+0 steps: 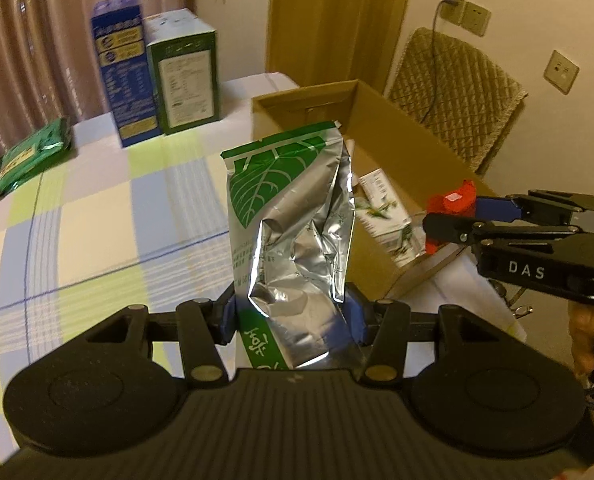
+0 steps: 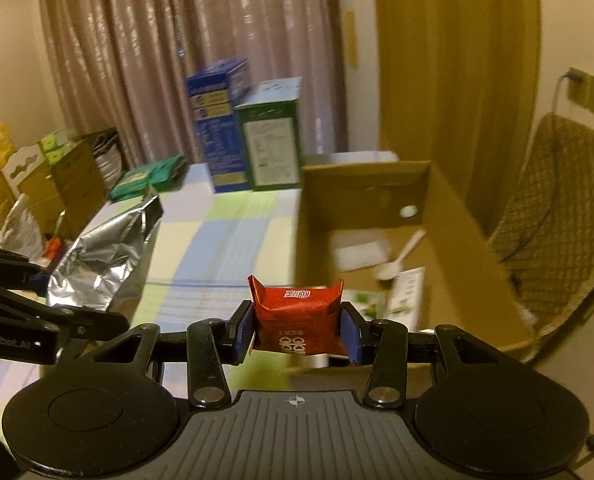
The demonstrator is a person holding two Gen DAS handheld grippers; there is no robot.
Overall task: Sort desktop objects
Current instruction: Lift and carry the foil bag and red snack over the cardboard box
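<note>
Silver foil and green print filled the space between the blue pads of the left gripper (image 1: 293, 316), which was clamped part-way closed on the lower end of a crumpled foil pouch (image 1: 293, 216) that stood up from the jaws, clear of the table. The right gripper (image 2: 297, 330) was pinched narrowly on a small red packet (image 2: 297, 312), also held in the air.

Ahead of both claws, and a little to the right, sat an open cardboard box (image 2: 469, 240). Inside it already lay a white plastic spoon (image 2: 401, 258), a white flat item (image 2: 359, 252) and a leaf-printed carton (image 1: 389, 216), so part of the sorting looked done. Both held items seemed bound for that box, though neither was over it yet.

Farther ahead, at the far edge of the table, a blue box (image 1: 123, 76) and a green box (image 1: 187, 70) stood upright side by side, touching. Well off to the left lay a flat green packet (image 1: 33, 154). These three still looked unsorted, if they were meant to go in.

Under everything was a checked tablecloth (image 1: 97, 216) in pale blue, green and cream. Beyond it hung brownish curtains (image 2: 177, 40), with a quilted chair (image 1: 457, 92) behind the box and wall sockets (image 1: 473, 18) above it.
</note>
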